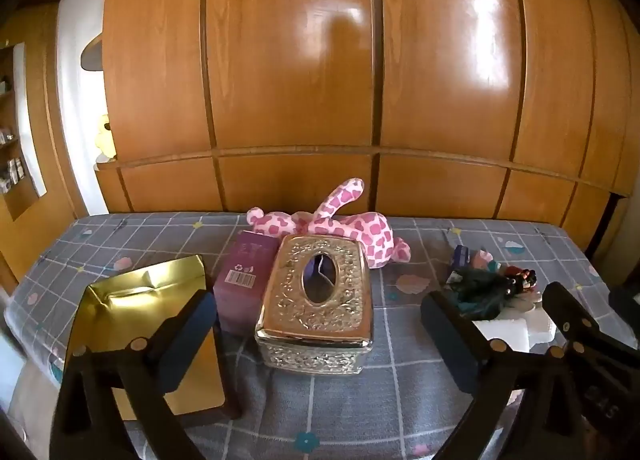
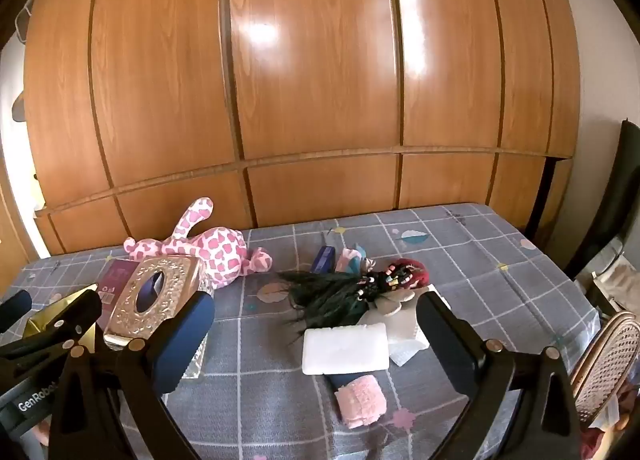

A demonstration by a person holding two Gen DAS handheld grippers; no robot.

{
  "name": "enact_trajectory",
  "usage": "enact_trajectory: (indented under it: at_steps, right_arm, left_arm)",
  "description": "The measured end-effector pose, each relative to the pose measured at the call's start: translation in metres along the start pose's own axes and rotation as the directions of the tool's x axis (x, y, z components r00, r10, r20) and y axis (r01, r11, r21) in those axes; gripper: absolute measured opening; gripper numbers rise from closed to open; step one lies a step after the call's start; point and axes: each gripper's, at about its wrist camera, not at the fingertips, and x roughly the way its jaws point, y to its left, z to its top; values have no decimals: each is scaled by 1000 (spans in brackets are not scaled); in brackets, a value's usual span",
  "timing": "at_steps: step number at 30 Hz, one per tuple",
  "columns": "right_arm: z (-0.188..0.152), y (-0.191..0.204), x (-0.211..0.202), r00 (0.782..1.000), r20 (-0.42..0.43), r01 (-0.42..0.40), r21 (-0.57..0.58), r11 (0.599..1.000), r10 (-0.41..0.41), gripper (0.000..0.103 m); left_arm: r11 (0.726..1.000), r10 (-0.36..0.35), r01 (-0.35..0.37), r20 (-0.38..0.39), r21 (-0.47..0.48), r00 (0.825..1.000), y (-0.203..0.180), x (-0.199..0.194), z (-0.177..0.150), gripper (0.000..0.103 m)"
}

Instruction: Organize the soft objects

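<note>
A pink spotted plush toy [image 1: 340,228] [image 2: 212,250] lies at the back of the table by the wardrobe. To the right sits a heap of soft things: a doll with dark green hair and beads [image 2: 360,288] [image 1: 492,284], a white foam pad [image 2: 346,348], a rolled pink cloth [image 2: 360,400] and white fabric [image 2: 404,344]. My left gripper [image 1: 320,336] stands open above the ornate metal tissue box [image 1: 318,300], holding nothing. My right gripper [image 2: 316,344] is open over the foam pad, empty too.
A gold box [image 1: 140,320] and a purple carton [image 1: 244,280] stand left of the tissue box. The table has a grey checked cloth [image 2: 480,260]. A wooden wardrobe [image 2: 320,80] rises close behind. A wicker chair [image 2: 604,364] is at the right edge.
</note>
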Motion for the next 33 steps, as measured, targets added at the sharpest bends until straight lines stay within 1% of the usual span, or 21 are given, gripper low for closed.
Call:
enact_trajectory:
  at_steps: [3,5,10,14,33]
  right_arm:
    - [0,1,1,1000,1,0,1,1000,0,103]
    - [0,0,1,1000,0,-1,2,1000,1,103]
    - [-2,3,2,1000,-5,-9,-7,1000,9,103]
    - [-3,4,3,1000,-8,-7,-17,1000,7,103]
    - [-4,7,6,1000,-19,-13,-28,1000,13,103]
  left_arm:
    - [1000,-4,4,-7,10,1000,0,0,0,102]
    - [1000,19,-19,-14,13,1000,1,0,-1,102]
    - [1000,12,-12,-26,-18,1000,11,4,-5,102]
    - [1000,16,-17,-26,-19,1000,11,5,-10,102]
    - [999,23,-24,-39,-33,999,19,5,-12,103]
